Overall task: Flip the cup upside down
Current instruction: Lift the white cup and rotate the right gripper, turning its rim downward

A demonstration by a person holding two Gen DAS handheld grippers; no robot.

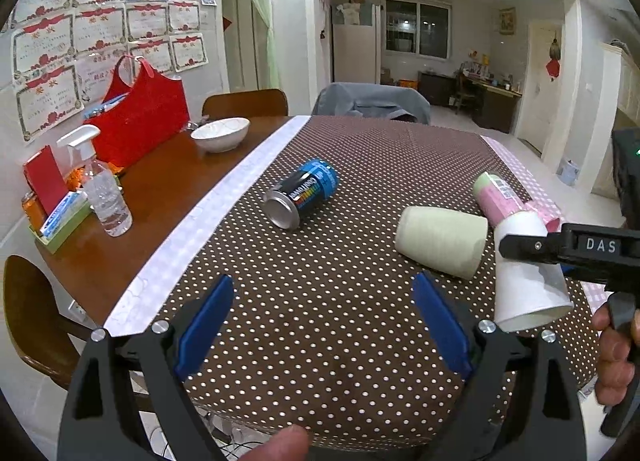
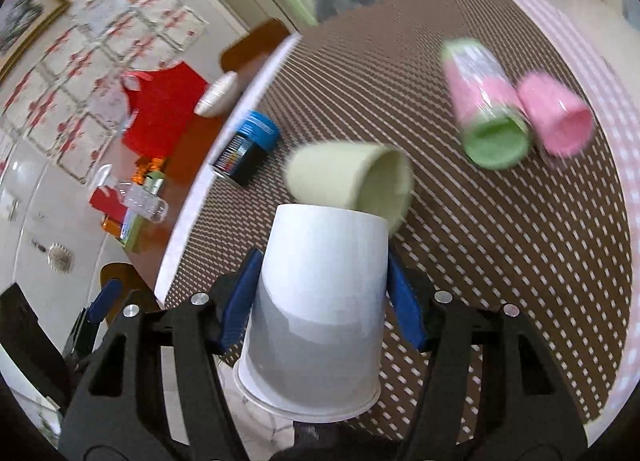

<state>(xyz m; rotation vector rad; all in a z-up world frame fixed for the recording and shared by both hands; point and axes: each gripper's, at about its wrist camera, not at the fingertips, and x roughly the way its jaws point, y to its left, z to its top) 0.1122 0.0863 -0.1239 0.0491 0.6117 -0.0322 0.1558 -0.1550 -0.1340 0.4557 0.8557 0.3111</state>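
While the tablecloth (image 1: 360,165) is crowded, the white cup (image 2: 320,301), pinched base-up in the right gripper (image 2: 322,301) above the table's near edge, could clip the pale green cup (image 2: 352,177) or crumple. Left gripper (image 1: 322,321) hangs wide, empty.

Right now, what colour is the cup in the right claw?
White. The paper cup shows best in the right wrist view, gripped between the blue pads.
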